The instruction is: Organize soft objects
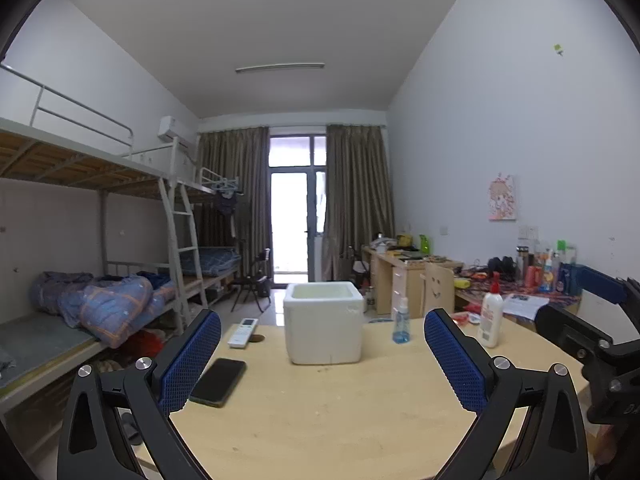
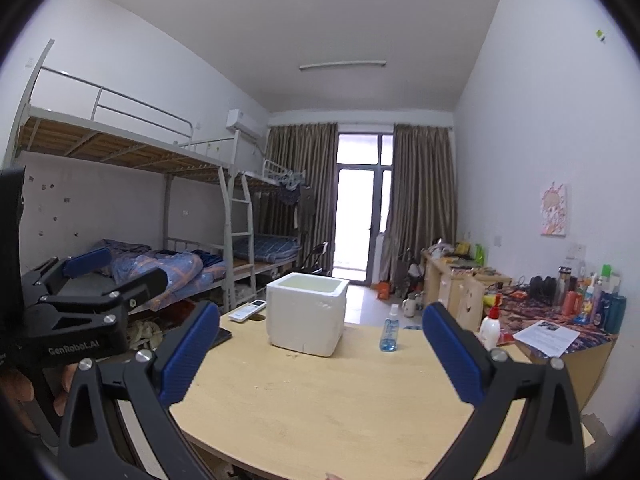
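A white foam box (image 1: 324, 328) (image 2: 306, 316) stands open-topped in the middle of the pale wooden table (image 1: 320, 420) (image 2: 320, 400); its inside is hidden from here. My left gripper (image 1: 322, 316) hovers open over the table's near edge, facing the box, with nothing between its blue pads. My right gripper (image 2: 322, 308) is open and empty at the same height. Each shows in the other's view: right gripper (image 1: 576, 300), left gripper (image 2: 120, 270). I see no soft item on the table. A rumpled blue quilt (image 1: 108, 304) (image 2: 172, 268) lies on the lower bunk at left.
On the table lie a white remote (image 1: 243, 332) (image 2: 250, 310) and a black phone (image 1: 218, 382) at left. A blue spray bottle (image 1: 401, 320) (image 2: 390, 328) and a white pump bottle (image 1: 491, 316) (image 2: 491, 324) stand at right. Bunk beds line the left wall, cluttered desks the right.
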